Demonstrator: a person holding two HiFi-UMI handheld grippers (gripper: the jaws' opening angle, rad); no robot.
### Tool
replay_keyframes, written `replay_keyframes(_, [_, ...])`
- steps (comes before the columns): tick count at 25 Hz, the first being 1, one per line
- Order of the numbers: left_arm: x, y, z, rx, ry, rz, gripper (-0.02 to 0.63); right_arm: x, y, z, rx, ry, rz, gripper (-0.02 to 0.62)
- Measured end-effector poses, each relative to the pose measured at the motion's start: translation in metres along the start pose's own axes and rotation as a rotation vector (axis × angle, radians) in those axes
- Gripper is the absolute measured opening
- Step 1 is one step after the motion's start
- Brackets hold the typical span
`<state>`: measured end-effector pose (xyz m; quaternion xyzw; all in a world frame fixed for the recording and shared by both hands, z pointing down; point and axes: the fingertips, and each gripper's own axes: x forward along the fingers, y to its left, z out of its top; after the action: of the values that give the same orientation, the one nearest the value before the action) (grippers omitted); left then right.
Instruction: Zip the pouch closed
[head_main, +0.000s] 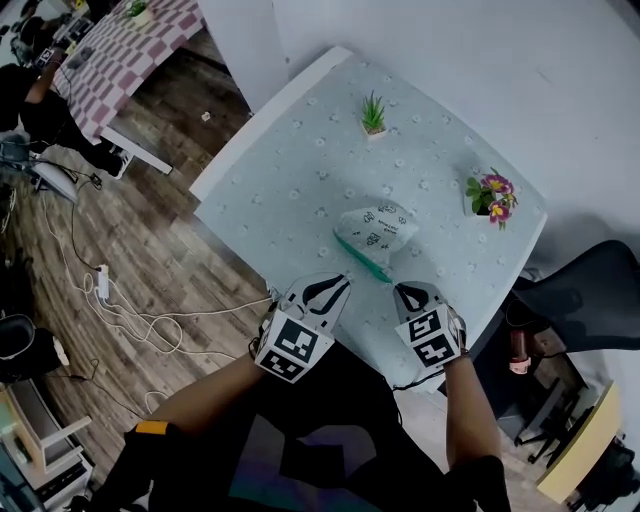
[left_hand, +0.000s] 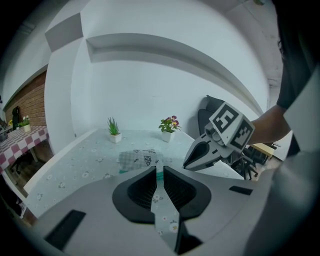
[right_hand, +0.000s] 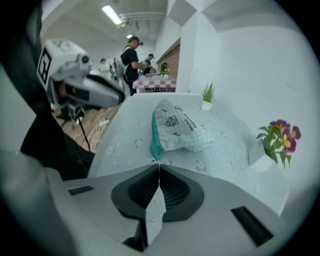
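1. The white checked fabric pouch (head_main: 378, 226) is lying flat on the table, just right of centre in the head view. Its teal zipper (head_main: 360, 256) is running down toward the lower right.
2. The right gripper (head_main: 402, 290) is being held with its jaws pressed together at the zipper's lower end. A small pull tab (right_hand: 154, 159) appears to be pinched there.
3. The left gripper (head_main: 338, 284) is being held just left of that end. Its jaws are standing a narrow slit apart with nothing between them, and the pouch is not being touched.
4. The step in hand is judged to be taking hold of the pull; how much of the zipper is lying open cannot be told. Next, the tab is to be drawn along the teal line toward the upper left. The light pouch probably needs to be steadied by the left gripper, or it may simply be dragged along.
5. The table is being covered by a pale floral tablecloth (head_main: 300, 160). A small green potted plant (head_main: 373, 114) and a pot of pink and yellow flowers (head_main: 490, 195) are standing above and to the right of the pouch.
6. A wooden floor (head_main: 160, 240) with white cables (head_main: 130, 320) is being shown at the left, and a checked-cloth table (head_main: 120, 50) at the upper left.
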<state>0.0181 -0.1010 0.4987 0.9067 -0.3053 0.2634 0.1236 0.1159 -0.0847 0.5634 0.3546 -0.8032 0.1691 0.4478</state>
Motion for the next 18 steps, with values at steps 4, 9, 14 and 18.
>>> replay_keyframes(4, [0.000,-0.009,0.004,0.028,0.000,-0.015,0.044,-0.015,0.002,0.019,0.209,-0.116,0.116,0.021])
replay_keyframes(9, [0.000,-0.018,0.009,0.057,0.009,-0.030,0.046,-0.032,0.009,0.037,0.366,-0.215,0.217,0.021])
replay_keyframes(14, [0.010,-0.020,0.017,0.098,0.026,-0.055,0.076,-0.042,0.012,0.051,0.477,-0.295,0.280,0.021])
replay_keyframes(18, [0.019,-0.017,0.018,0.110,0.049,-0.068,0.087,-0.047,0.011,0.058,0.534,-0.341,0.304,0.021])
